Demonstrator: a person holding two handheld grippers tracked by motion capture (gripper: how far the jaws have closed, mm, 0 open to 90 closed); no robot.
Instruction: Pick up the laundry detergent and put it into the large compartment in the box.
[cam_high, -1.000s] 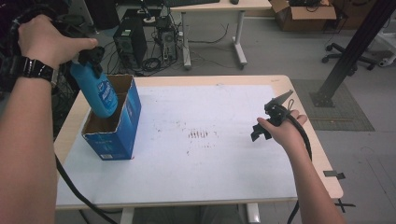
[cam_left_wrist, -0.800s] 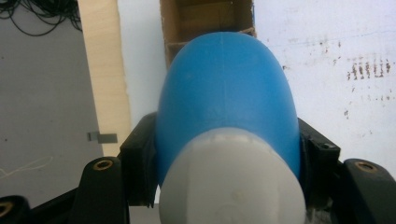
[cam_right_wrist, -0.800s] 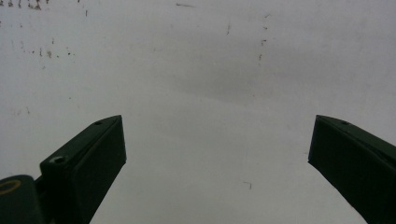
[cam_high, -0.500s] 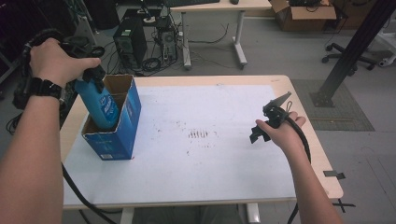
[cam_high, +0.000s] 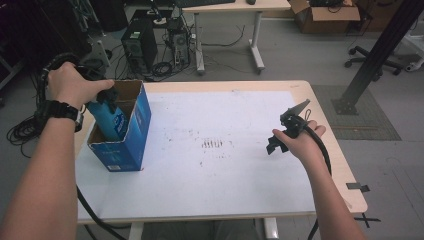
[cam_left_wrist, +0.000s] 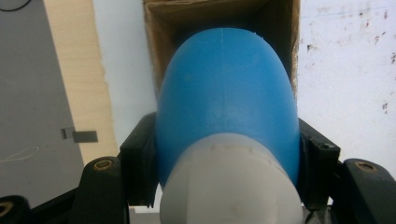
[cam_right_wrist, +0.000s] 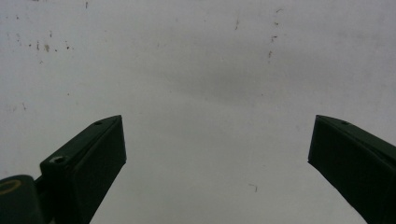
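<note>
A blue bottle (cam_high: 111, 122) with a white label and a white neck (cam_left_wrist: 231, 186) stands partly inside an open blue cardboard box (cam_high: 131, 142) at the table's left edge. My left gripper (cam_high: 106, 95) is shut on the bottle near its top, and in the left gripper view both jaws press its blue sides (cam_left_wrist: 226, 93) above the box's brown inside. Over the right part of the table my right gripper (cam_high: 280, 137) stands open, and the right gripper view has its jaws wide apart over bare white tabletop with nothing between them (cam_right_wrist: 217, 154).
The white table top (cam_high: 220, 175) carries small dark marks (cam_high: 212, 145) near its middle. Behind the table stand computer towers (cam_high: 134, 47) with cables, another desk, a black post (cam_high: 370, 60) and an office chair.
My left hand has come down with the blue bottle, which now sits deeper in the box. The right hand has stayed put.
</note>
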